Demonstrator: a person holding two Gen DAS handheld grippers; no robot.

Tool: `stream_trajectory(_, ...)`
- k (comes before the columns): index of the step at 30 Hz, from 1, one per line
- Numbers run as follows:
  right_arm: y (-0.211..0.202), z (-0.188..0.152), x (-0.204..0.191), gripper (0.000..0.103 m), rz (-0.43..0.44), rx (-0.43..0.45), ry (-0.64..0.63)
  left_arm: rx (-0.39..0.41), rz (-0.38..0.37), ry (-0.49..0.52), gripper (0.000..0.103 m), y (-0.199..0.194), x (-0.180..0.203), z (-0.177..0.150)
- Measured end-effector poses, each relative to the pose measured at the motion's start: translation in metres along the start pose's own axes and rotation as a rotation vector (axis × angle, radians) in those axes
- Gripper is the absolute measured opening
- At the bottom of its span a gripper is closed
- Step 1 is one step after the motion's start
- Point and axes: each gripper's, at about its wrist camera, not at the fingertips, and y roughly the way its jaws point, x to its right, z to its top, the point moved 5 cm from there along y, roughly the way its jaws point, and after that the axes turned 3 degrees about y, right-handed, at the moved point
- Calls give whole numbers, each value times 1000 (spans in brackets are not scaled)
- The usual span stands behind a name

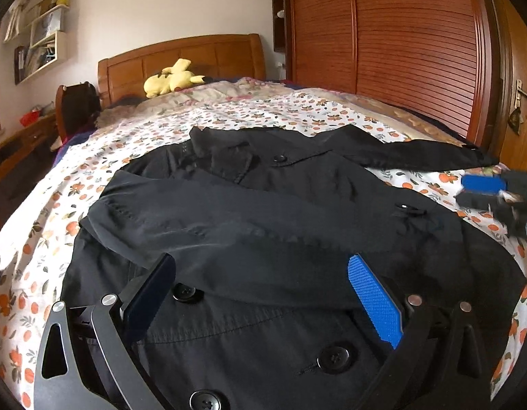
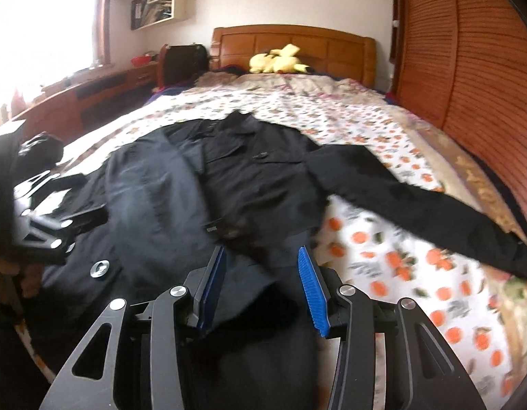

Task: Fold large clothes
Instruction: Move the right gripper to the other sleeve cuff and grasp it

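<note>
A large black button-front coat (image 1: 263, 205) lies spread on the bed, collar toward the headboard. One sleeve (image 1: 195, 225) is folded across its chest; the other sleeve (image 1: 417, 153) lies stretched out to the right. My left gripper (image 1: 263, 273) is open and empty just above the coat's lower front. In the right wrist view the coat (image 2: 229, 177) lies ahead, and my right gripper (image 2: 261, 266) is open and empty above its right hem. The outstretched sleeve (image 2: 417, 205) runs to the right. The right gripper shows blurred in the left wrist view (image 1: 485, 188).
The bed has an orange-flower sheet (image 1: 297, 109) and a wooden headboard (image 1: 181, 58) with a yellow plush toy (image 1: 171, 78). A slatted wooden wardrobe (image 1: 400, 34) stands along the right. A dark bag (image 1: 79, 106) and a desk (image 2: 92, 95) stand on the left, under a window.
</note>
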Motion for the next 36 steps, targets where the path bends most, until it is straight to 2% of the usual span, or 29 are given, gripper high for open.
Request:
stream_trajectory(3, 8, 9, 24, 44, -43, -12, 12, 18, 3, 10, 101, 0, 2, -3)
stream_trajectory(5, 16, 16, 44, 53, -71, -24, 25, 27, 7, 14, 101, -2, 3, -5)
stream_trajectory(7, 23, 21, 61, 55, -94, -35, 37, 39, 8, 16, 101, -3, 4, -6)
stream_trajectory(13, 58, 27, 120, 55, -209, -124, 54, 52, -11, -11, 101, -6, -1, -7)
stream_trajectory(20, 82, 15, 176, 56, -351, -248, 43, 48, -34, -43, 101, -6, -6, -7)
stream_trajectory(31, 95, 0, 217, 55, -534, -397, -11, 58, -44, -50, 101, -8, -7, -7)
stream_trajectory(33, 96, -1, 226, 52, -563, -412, -7, 58, -40, -49, 101, -9, -6, -6)
stream_trajectory(34, 96, -1, 231, 40, -577, -413, 4, 59, -41, -49, 101, -9, -6, -6)
stream_trajectory(35, 96, 0, 234, 19, -583, -416, 16, 58, -41, -49, 101, -9, -6, -6)
stream_trajectory(36, 95, 1, 239, 9, -596, -419, 31, 58, -40, -49, 101, -9, -6, -6)
